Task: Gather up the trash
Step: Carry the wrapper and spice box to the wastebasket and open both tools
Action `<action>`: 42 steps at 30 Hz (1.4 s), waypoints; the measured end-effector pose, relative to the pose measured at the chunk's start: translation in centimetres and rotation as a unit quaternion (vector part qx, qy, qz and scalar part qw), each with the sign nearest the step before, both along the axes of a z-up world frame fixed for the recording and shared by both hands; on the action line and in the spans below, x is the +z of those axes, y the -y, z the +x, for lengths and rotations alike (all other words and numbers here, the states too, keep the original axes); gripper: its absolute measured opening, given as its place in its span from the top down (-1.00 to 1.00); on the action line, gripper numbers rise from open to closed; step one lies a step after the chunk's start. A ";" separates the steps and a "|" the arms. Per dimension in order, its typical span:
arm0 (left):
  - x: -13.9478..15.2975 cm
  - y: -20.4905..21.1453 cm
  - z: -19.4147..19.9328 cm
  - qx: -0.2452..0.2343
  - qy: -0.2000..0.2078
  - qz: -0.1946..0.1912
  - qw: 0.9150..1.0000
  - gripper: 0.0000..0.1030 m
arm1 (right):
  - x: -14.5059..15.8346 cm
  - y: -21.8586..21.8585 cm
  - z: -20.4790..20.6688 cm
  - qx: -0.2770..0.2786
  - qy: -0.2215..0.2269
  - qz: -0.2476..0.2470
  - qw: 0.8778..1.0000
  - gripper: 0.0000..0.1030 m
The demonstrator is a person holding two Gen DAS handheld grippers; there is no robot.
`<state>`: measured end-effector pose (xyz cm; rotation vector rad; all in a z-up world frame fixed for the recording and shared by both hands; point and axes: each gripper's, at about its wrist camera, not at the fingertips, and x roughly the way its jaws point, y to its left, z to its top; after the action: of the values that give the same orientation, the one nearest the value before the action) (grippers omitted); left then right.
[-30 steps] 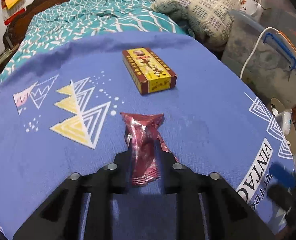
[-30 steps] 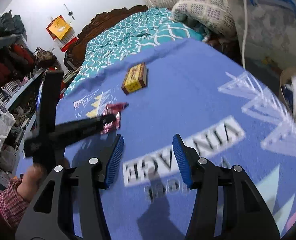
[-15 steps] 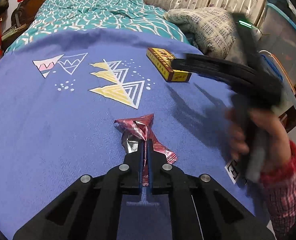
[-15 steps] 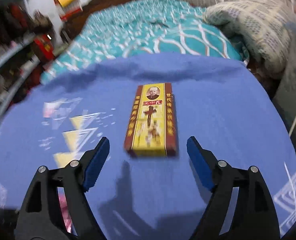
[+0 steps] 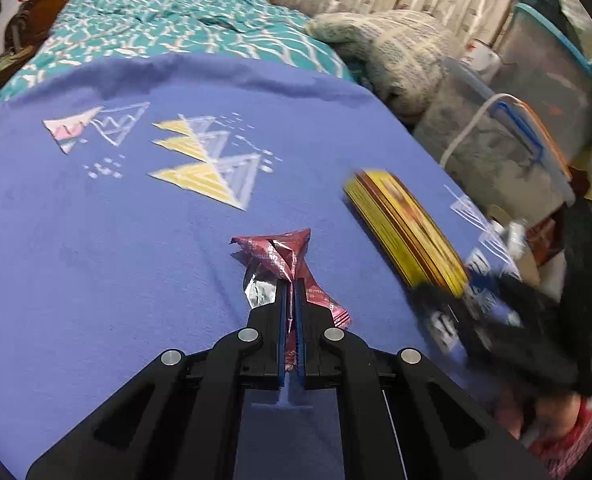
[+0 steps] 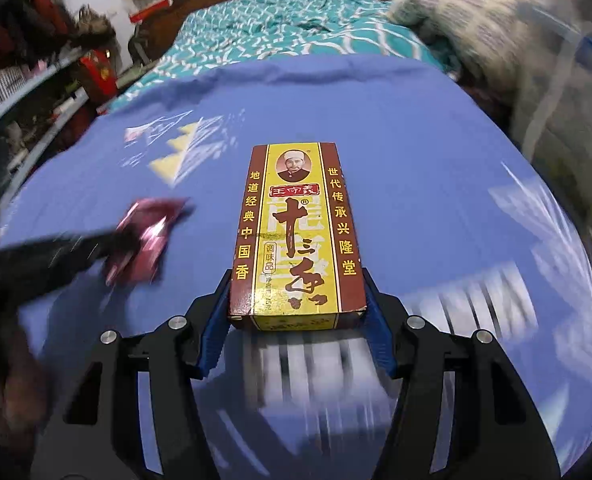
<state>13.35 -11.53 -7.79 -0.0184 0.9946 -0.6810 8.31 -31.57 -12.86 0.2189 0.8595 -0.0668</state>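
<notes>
The left gripper (image 5: 290, 292) clamps the red wrapper (image 5: 280, 256) mid-cloth while the right gripper (image 6: 297, 300) squeezes the yellow box (image 6: 299, 236) near the blue cloth's (image 5: 96, 240) right edge.

On the tablecloth (image 6: 415, 128), the wrapper (image 6: 144, 240) lies apparently left of the box (image 6: 299, 232).

A blue printed cloth (image 5: 96, 248) covers the surface, with a teal patterned bedspread (image 6: 280, 28) and a folded grey checked blanket (image 5: 399, 52) beyond.
</notes>
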 end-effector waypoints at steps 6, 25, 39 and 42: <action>0.5 3.8 -6.7 -0.083 -0.011 -0.030 0.996 0.94 | 0.8 3.4 -10.5 -0.092 0.047 0.043 0.994 -0.17; 5.0 31.1 -12.7 -0.291 0.040 0.020 0.956 0.94 | 1.9 26.8 -21.0 -0.337 0.147 0.079 0.927 -0.18; 4.8 38.5 -10.5 -0.284 0.057 0.024 0.957 0.32 | 3.0 25.6 -22.6 -0.350 0.205 0.071 0.911 -0.54; 6.2 34.8 -11.1 -0.271 0.077 0.006 0.959 0.30 | 2.8 21.8 -23.1 -0.336 0.208 0.076 0.915 -0.52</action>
<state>2.29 -46.37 -1.60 0.3251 0.8537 -1.1598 -14.84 -53.34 -10.09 0.6476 0.3321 -0.5795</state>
